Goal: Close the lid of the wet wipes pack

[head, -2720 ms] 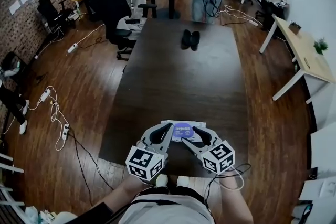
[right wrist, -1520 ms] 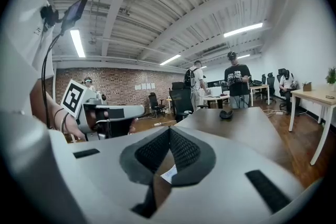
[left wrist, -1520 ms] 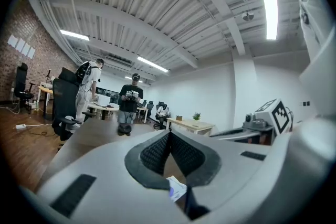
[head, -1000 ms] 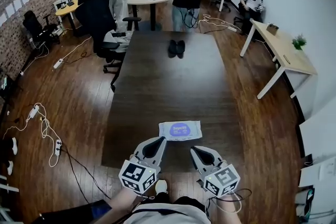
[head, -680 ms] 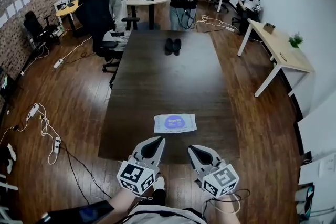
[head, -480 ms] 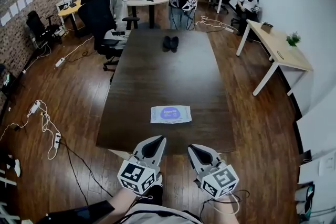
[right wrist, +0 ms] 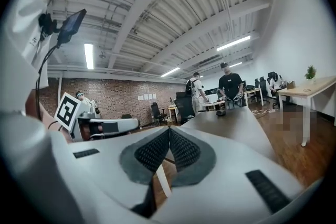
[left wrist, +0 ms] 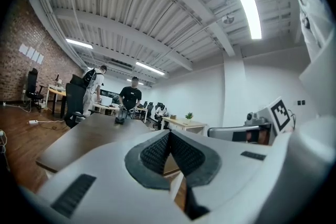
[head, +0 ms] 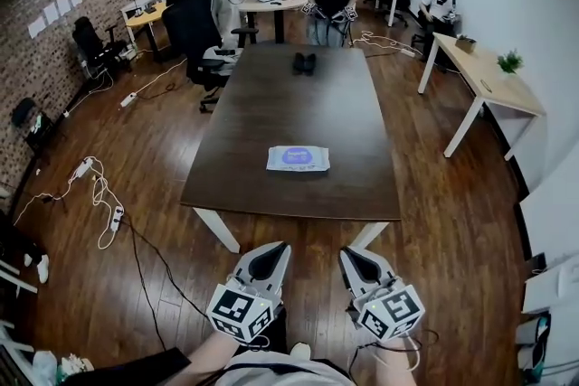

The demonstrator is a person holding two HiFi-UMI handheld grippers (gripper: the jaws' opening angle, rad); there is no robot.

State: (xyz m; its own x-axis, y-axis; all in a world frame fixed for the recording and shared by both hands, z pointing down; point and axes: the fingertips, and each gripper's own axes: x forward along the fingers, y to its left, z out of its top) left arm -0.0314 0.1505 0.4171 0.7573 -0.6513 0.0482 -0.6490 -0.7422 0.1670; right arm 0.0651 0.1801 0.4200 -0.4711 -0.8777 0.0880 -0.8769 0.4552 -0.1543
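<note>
Standing back from the table (head: 289, 104), both grippers short of its near edge and over bare floor.

- Wipes pack (head: 298, 158): flat on the table top, in the near half and inside the near edge, nothing touching it. The only other thing on the top is a small dark object (head: 304, 62), well apart toward the far end.
- Bearing: the pack sits at about 12 o'clock from the pair. From the left gripper (head: 279, 251) it is a shade toward 1. From the right gripper (head: 348, 255) it is nearer 11. The left is slightly the closer, though the difference is small. Both are well apart from the pack.
- Long axis: runs 9 to 3 across the head view, square to the line the grippers point along.
- Left jaws: together. The ribbed pads (left wrist: 152, 152) meet at the tip with nothing between them.
- Right jaws: also together, pads (right wrist: 184, 149) touching at the tip, holding nothing.
- Pack's look: pale rectangular soft pack with a bluish oval patch in the middle, where the lid would be. No flap shows standing up and the top reads flat. My judgement is that the lid is down already. The pack is too small in view to confirm that it is pressed fully shut.
- If more pressing were wanted, either gripper would first have to come forward over the table edge.
</note>
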